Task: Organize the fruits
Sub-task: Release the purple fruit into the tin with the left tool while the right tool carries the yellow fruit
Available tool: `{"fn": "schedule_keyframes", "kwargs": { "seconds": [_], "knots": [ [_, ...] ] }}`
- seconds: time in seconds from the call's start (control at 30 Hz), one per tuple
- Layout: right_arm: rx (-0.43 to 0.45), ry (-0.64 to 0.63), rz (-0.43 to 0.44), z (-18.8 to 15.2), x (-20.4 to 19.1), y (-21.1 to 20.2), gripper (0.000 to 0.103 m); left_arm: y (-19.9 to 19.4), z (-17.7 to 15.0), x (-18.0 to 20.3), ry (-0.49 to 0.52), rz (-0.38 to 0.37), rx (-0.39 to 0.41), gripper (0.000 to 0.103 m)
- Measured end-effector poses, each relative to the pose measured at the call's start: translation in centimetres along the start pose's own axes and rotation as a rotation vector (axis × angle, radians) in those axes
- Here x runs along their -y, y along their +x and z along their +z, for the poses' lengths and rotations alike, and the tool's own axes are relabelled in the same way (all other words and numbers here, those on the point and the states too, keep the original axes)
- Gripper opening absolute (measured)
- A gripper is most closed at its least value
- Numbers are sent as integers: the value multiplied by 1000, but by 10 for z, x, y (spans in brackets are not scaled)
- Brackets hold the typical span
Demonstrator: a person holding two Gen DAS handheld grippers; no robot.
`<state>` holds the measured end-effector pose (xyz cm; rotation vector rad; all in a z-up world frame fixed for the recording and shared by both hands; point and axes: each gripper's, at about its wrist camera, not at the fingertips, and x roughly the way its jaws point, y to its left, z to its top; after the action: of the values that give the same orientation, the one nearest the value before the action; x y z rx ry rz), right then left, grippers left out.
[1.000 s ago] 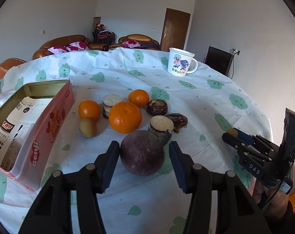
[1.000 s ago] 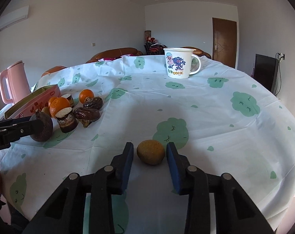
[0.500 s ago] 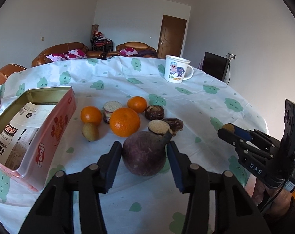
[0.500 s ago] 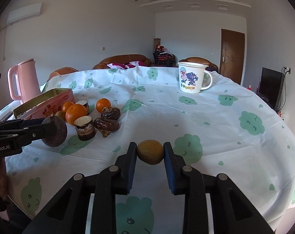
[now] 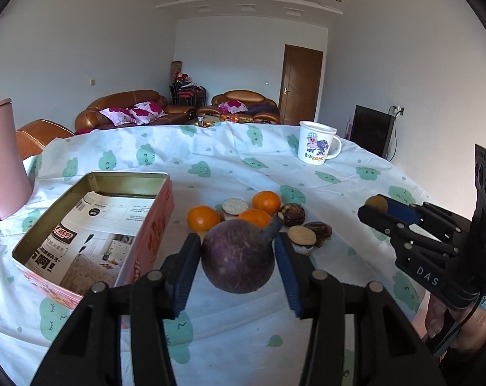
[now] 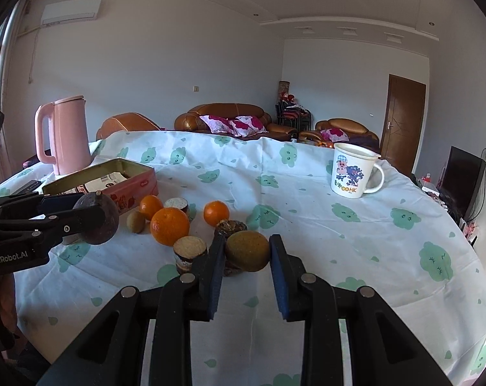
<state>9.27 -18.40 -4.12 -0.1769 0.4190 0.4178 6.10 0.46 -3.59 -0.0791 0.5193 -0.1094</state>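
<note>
left gripper [image 5: 238, 255]: black plastic arms with blue pads, clamping a round, matte purple fruit [image 5: 238, 255] with a short dark stem; the fruit is hanging clear of the cloth, in front of the fruit pile.
right gripper [image 6: 247, 254]: same black and blue build, jaws pressing together on a small oval, rough brown kiwi [image 6: 247, 251], which is being held above the table [image 6: 307, 225].
tin [image 5: 92, 225]: rectangular, pink outside, gold metal inside, lying open on the left just beside the pile; printed paper is lining its floor.
oranges: three are showing, glossy and round; the big orange [image 6: 169, 226] is sitting in the middle, with two smaller ones behind.
second kiwi [image 6: 136, 221]: small, fuzzy, sitting left of the big orange, half hidden in the left wrist view.
cut pieces [image 6: 190, 251]: dark skin with pale grainy flat tops; two are showing clearly, what fruit they are is hard to tell.
dark wrinkled lumps [image 5: 292, 214]: two in the left view, partly hidden behind the kiwi in the right view.
tablecloth: thin white fabric with green cloud faces, creasing over a round table.
mug [image 6: 354, 170]: one, white with a cartoon print, standing well apart at the far side.
kettle [image 6: 64, 135]: one, smooth pink, standing behind the tin; cut off at the left view's edge.
hand [image 5: 458, 321]: only partly showing at the frame edge, gripping the right handle.
</note>
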Motion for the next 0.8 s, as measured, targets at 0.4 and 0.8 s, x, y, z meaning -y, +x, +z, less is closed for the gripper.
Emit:
{"fn": "schedule_keyframes", "kwargs": {
  "seconds": [0.4,0.8],
  "knots": [
    [50,-104,77,48,-54,13,29,-19,19,-54,-39,99,46,49],
    [72,-195,119,77,-101,32,29,-24,27,-101,-76,166,45,49]
  ]
}}
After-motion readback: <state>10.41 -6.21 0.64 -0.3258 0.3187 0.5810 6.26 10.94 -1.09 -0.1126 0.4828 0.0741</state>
